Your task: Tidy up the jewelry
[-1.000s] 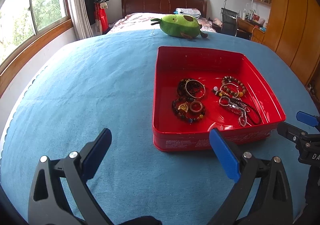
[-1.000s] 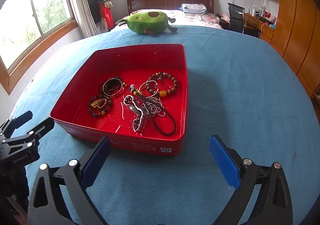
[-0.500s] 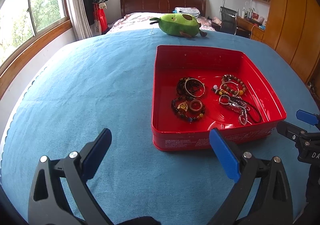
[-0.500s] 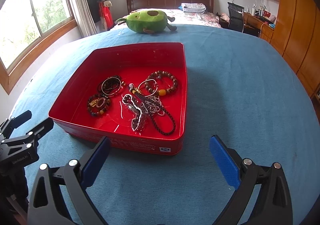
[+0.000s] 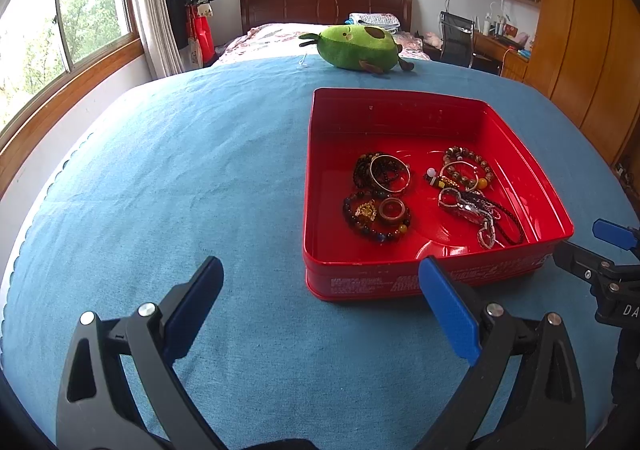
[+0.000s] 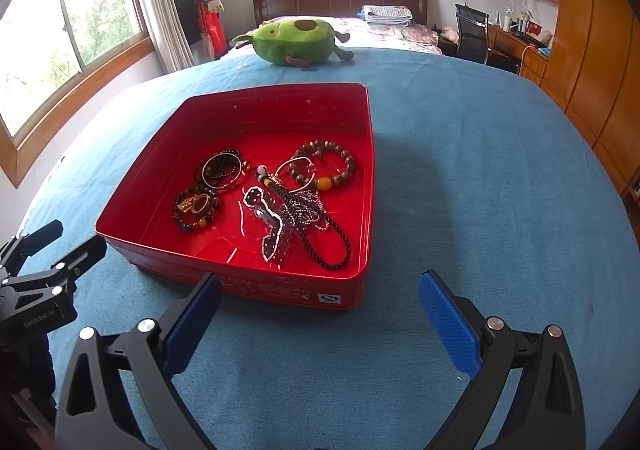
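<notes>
Both sets of fingers spread wide, empty: left gripper (image 5: 318, 296), right gripper (image 6: 318, 296). Near both, red tin (image 6: 280, 106) on blue surface (image 6: 460, 170), holding bracelets (image 6: 324, 166) and necklace (image 6: 304, 218).

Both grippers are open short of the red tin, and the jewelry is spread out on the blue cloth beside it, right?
Not quite. The jewelry lies inside the red tin, not on the blue cloth, as the right wrist view shows. Both the left gripper and right gripper are open short of it.
</notes>
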Tool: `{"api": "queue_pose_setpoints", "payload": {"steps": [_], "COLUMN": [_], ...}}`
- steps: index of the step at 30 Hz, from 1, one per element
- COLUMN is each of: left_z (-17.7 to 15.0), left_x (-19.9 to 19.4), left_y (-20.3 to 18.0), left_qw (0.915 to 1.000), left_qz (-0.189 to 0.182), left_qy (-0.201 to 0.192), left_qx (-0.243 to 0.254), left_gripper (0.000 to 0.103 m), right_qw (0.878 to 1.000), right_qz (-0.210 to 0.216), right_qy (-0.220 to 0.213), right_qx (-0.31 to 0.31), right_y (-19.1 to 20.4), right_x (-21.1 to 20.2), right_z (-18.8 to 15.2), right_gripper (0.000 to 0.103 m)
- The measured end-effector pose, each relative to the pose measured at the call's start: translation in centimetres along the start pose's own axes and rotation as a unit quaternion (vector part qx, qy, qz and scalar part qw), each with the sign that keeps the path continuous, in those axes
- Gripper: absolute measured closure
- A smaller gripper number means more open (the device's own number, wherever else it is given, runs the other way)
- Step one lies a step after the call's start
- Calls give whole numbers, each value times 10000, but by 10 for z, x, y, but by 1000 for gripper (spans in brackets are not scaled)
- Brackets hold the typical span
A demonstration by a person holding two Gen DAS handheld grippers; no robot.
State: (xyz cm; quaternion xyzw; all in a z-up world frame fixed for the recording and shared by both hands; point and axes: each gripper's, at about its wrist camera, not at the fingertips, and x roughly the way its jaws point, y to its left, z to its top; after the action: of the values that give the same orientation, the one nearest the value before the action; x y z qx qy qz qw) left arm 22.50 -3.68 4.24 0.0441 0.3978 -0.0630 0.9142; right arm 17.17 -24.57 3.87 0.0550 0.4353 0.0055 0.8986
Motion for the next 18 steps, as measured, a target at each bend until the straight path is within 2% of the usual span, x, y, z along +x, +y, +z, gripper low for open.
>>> {"api": "queue_pose_setpoints", "payload": {"steps": [18], "left_z": [-1], "left_x": [2], "left_y": [2], "left_qw": [10000], "left_qz": [-14], "left_qy": [54], "left_qx": [-18], "left_gripper": [6], "right_qw": [10000], "right_qz": [-2], "right_qy": [10], "right_qx": [1], "right_y": [-1], "right_x": [2], "right_z": [-1], "right_gripper": [4]}}
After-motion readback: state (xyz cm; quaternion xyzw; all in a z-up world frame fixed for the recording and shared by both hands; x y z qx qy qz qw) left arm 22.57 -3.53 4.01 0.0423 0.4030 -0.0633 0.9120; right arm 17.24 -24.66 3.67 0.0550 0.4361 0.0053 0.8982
